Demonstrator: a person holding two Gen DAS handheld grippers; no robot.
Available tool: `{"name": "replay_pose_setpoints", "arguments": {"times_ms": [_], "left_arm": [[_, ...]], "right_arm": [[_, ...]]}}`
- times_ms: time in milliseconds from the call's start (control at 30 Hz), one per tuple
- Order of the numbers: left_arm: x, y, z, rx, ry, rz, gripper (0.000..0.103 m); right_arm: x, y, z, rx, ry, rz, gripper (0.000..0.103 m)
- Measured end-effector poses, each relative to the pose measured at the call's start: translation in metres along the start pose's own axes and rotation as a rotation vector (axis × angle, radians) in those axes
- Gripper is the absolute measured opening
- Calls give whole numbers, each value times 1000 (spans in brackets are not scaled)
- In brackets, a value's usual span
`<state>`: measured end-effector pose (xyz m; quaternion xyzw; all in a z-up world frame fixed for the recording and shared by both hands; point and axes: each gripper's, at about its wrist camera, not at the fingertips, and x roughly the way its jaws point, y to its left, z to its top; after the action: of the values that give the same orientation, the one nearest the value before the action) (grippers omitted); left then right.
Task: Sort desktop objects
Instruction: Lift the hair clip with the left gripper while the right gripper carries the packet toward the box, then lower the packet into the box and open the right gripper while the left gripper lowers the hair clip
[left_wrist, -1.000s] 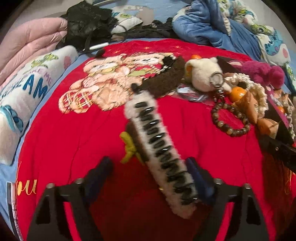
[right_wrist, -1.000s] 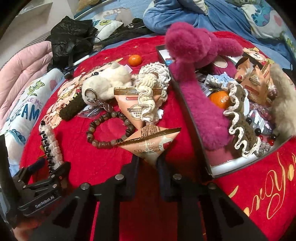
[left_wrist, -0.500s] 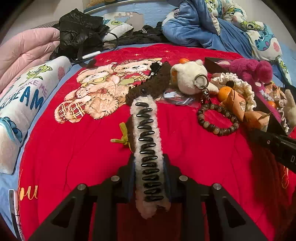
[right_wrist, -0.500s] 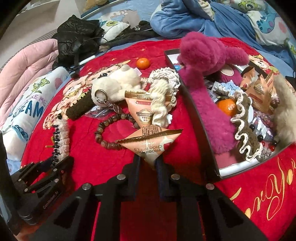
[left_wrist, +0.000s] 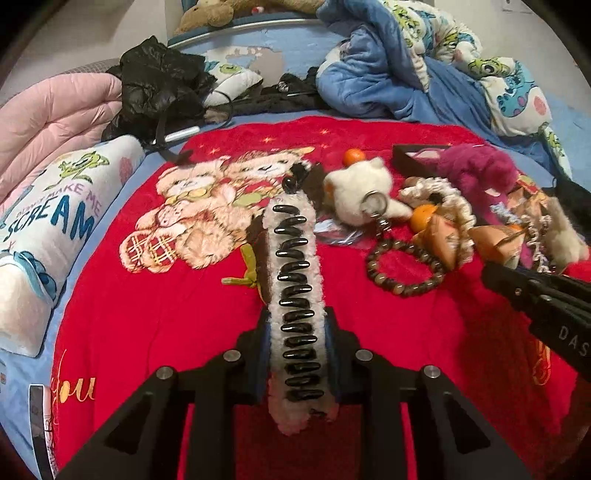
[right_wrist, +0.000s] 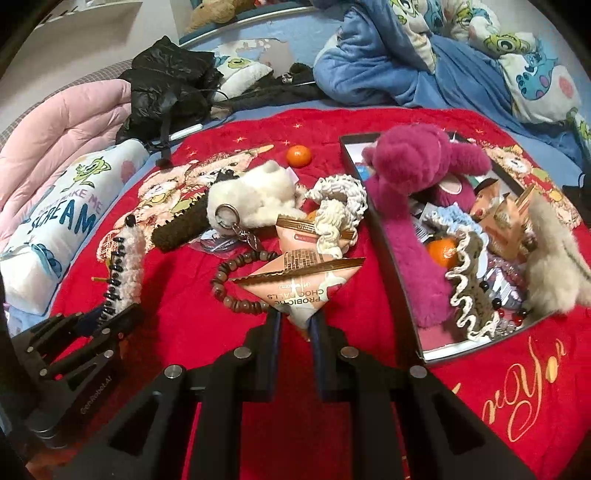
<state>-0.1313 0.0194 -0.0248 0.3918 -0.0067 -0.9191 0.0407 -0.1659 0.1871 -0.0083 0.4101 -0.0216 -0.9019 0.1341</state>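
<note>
My left gripper (left_wrist: 295, 350) is shut on a long fluffy white hair clip with black teeth (left_wrist: 295, 273), held above the red blanket; it also shows in the right wrist view (right_wrist: 123, 266). My right gripper (right_wrist: 295, 325) is shut on a triangular chocolate-ball snack packet (right_wrist: 303, 286). To its right lies a black-rimmed tray (right_wrist: 400, 295) holding a magenta plush bear (right_wrist: 417, 173), an orange and other small items. A wooden bead bracelet (right_wrist: 236, 280), a white plush keychain (right_wrist: 255, 195) and a second snack packet (right_wrist: 299, 236) lie on the blanket.
A loose orange (right_wrist: 298, 156) and a brown fuzzy clip (right_wrist: 181, 225) lie on the red blanket (left_wrist: 147, 314). A blue quilt (left_wrist: 406, 81), a black jacket (left_wrist: 159, 85), a pink duvet and a printed pillow (left_wrist: 55, 214) ring the blanket.
My left gripper closed on the fluffy hair clip and lifted it. My right gripper kept its hold on the snack packet and moved slightly.
</note>
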Motion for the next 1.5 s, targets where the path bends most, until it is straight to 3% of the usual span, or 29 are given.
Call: {"name": "replay_pose_setpoints", "arguments": {"times_ms": [333, 633, 767, 1100, 1367, 1500], "left_arm": [[-18, -55, 9, 30, -33, -80, 26], [-45, -147, 10, 148, -90, -205, 26], [-51, -173, 9, 152, -96, -264, 26], [-54, -201, 10, 104, -93, -366, 26], [-41, -206, 9, 107, -80, -348, 26], [-46, -210, 14, 116, -110, -344, 26]], "right_arm": [[-28, -29, -2, 33, -40, -25, 14], [-63, -93, -9, 110, -76, -111, 14], [-85, -132, -19, 151, -94, -176, 14], [-114, -181, -39, 180, -120, -190, 15], [-112, -186, -40, 176, -124, -152, 15], [-109, -184, -38, 175, -135, -123, 15]]}}
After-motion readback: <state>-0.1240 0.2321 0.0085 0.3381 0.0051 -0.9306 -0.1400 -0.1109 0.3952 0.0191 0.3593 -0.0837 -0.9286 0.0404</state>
